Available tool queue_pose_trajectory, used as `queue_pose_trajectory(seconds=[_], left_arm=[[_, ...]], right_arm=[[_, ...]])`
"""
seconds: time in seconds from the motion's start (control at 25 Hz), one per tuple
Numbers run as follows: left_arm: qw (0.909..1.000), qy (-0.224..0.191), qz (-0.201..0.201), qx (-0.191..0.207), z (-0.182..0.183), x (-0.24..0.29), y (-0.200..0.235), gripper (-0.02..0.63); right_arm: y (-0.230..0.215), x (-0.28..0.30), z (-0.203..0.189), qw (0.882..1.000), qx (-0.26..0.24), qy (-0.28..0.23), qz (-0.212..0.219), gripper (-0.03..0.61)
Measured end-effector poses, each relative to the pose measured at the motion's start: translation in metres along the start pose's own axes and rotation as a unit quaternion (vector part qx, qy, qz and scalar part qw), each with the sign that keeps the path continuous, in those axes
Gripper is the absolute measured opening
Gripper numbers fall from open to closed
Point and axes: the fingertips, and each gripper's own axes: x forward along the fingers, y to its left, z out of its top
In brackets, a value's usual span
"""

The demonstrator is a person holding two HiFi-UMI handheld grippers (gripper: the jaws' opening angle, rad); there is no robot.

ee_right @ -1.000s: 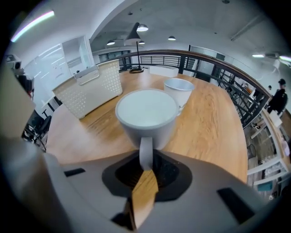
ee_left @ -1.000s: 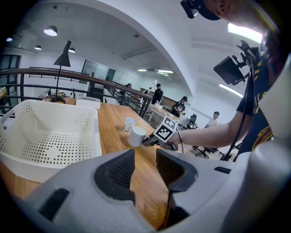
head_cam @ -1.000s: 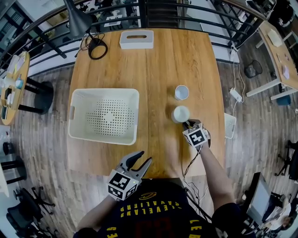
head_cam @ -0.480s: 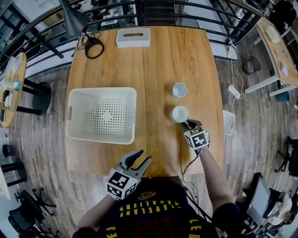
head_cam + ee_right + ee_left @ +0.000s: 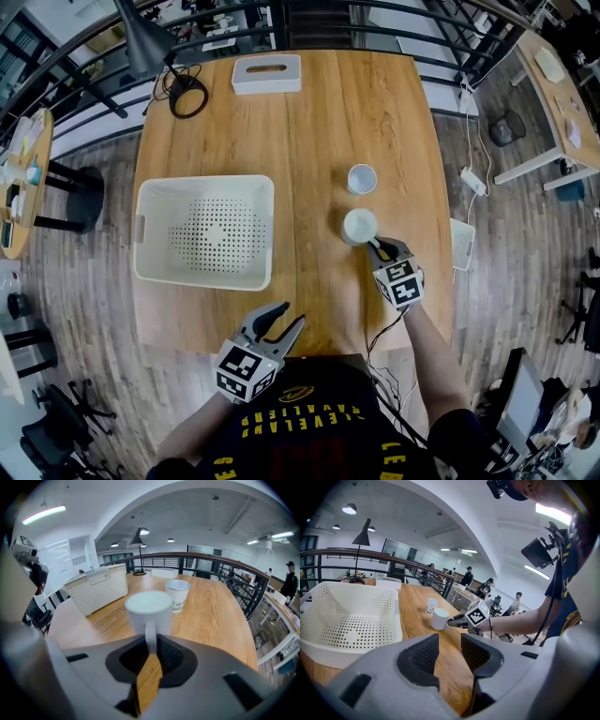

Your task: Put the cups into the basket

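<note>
Right tongs (image 5: 377, 247) still tight on mug (image 5: 359, 226) handle (left tongs (image 5: 289, 317) agape, empty, unmoved)

Surface (image 5: 319, 131): carries all the things listed here.
Basket (image 5: 202, 278): on the left half of the surface, midway between the far and near edges.
Box (image 5: 267, 75): at the middle of the far edge, behind the basket and well apart from it.
Coiled cable (image 5: 187, 94): far left corner, just left of the box.
Paper cup (image 5: 362, 179): upright on the right half, well right of the basket.
Mug (image 5: 359, 226): just before the paper cup, near it but apart.
Right gripper (image 5: 377, 247): just before the mug, jaws closed around its handle.
Left gripper (image 5: 292, 315): over the near edge, before the basket's near right corner, apart from it.
</note>
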Motion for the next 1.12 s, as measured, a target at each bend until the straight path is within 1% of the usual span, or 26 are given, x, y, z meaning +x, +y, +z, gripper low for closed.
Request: queue_pose_trajectory(seconds=[0.12, 0.32, 0.48, 0.56, 0.68, 0.8, 0.88, 1.04, 1.12], left_arm=[[1.0, 0.0, 0.003, -0.004, -0.002, 0.001, 0.003, 0.144], [1.0, 0.002, -0.002, -0.001, 0.0, 0.003, 0.0, 0.144], [1.0, 0.002, -0.003, -0.003, 0.0, 0.004, 0.001, 0.143], [1.0, 0.002, -0.004, -0.007, 0.0, 0.004, 0.002, 0.143], [0.9999, 0.001, -0.004, -0.011, 0.001, 0.005, 0.002, 0.143], [0.9999, 0.0, -0.004, -0.01, 0.001, 0.006, 0.001, 0.144], [0.9999, -0.001, -0.003, -0.011, 0.001, 0.005, 0.001, 0.144], [0.9999, -0.002, -0.002, -0.014, 0.001, 0.004, 0.003, 0.144], [0.9999, 0.0, -0.002, -0.014, 0.001, 0.004, 0.002, 0.143]], right_arm=[[0.0, -0.002, 0.002, 1.0, 0.004, -0.017, 0.002, 0.048], [0.0, 0.002, -0.011, 1.0, -0.009, 0.026, 0.007, 0.051], [0.002, 0.005, -0.011, 0.998, -0.02, 0.059, 0.011, 0.057], [0.002, 0.007, -0.008, 0.997, -0.027, 0.07, 0.016, 0.063], [-0.002, 0.01, -0.005, 0.996, -0.035, 0.085, 0.023, 0.092], [-0.003, 0.011, -0.007, 0.994, -0.037, 0.095, 0.033, 0.098], [-0.002, 0.012, -0.008, 0.993, -0.051, 0.102, 0.038, 0.098], [0.003, 0.017, -0.01, 0.985, -0.116, 0.122, 0.037, 0.098], [0.003, 0.019, -0.007, 0.984, -0.122, 0.126, 0.035, 0.098]])
